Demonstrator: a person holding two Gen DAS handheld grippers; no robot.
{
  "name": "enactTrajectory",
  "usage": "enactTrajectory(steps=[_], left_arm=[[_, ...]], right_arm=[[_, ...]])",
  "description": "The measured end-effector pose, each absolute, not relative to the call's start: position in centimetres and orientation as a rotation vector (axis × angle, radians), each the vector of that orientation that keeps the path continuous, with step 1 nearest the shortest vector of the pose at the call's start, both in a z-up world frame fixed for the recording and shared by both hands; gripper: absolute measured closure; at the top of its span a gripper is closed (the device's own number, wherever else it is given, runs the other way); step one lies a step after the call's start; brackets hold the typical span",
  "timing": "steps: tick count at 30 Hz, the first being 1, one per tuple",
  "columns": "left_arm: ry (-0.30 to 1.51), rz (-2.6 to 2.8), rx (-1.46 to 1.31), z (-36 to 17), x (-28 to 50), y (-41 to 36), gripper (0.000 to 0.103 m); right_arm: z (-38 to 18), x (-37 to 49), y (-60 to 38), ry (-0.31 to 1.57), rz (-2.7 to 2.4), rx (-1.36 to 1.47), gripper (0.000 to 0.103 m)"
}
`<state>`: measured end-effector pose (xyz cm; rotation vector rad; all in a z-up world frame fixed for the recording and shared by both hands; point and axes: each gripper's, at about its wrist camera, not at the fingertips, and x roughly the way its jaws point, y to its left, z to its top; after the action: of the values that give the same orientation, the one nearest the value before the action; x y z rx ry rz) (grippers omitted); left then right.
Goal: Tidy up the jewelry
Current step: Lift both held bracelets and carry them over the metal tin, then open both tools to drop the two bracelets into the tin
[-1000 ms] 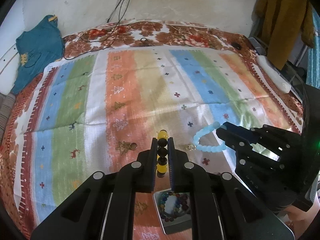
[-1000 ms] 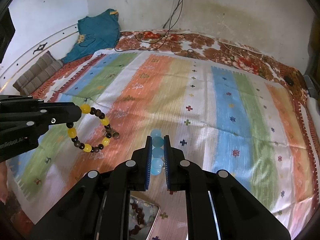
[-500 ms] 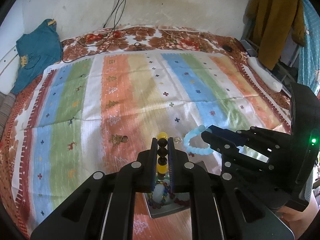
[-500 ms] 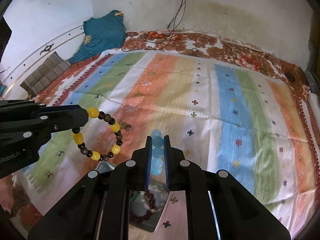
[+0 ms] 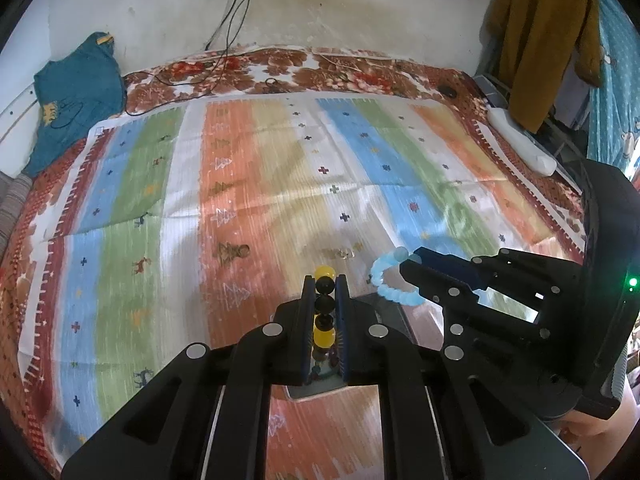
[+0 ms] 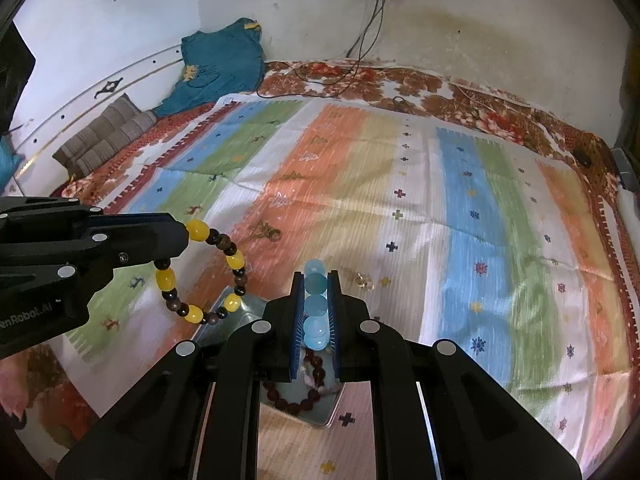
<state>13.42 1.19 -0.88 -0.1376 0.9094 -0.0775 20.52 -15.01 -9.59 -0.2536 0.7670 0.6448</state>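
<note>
Left gripper (image 5: 325,312) clamped on yellow-and-dark bracelet (image 6: 200,276), right gripper (image 6: 315,312) clamped on pale blue bracelet (image 5: 390,284); both hang above the metal tray (image 6: 248,308) on the striped woven cloth (image 5: 248,184). Loops look light, floppy, beads smooth and round, likely slippery. Pinch across several beads. Tray already holds dark red beads (image 6: 296,394).
</note>
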Motion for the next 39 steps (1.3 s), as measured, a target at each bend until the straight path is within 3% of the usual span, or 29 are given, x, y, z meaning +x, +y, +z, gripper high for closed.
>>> enactTrajectory(steps=[19,21,22,23,27,39], left_arm=[[0.944,-0.041,-0.133,-2.0,11.9,0.4,0.092],[0.946,-0.021,-0.140,-2.1,11.9,0.8,0.091],[0.941,-0.010,-0.149,-2.0,11.9,1.1,0.091],[0.937,-0.001,-0.158,-1.9,11.8,1.5,0.091],[0.926,0.026,-0.183,-1.7,11.7,2.5,0.091],[0.956,0.093,-0.182,-2.9,12.9,3.8,0.067]], right_arm=[[-10.6,19.0,-16.1,0.808,0.605,-0.271,0.091],[-10.8,19.4,-16.2,0.817,0.588,-0.271,0.086],[-10.9,19.6,-16.3,0.821,0.578,-0.268,0.074],[-11.0,19.8,-16.5,0.822,0.571,-0.264,0.069],[-11.2,20.2,-16.7,0.833,0.564,-0.263,0.069],[-12.1,22.0,-16.3,0.871,0.524,-0.270,0.064]])
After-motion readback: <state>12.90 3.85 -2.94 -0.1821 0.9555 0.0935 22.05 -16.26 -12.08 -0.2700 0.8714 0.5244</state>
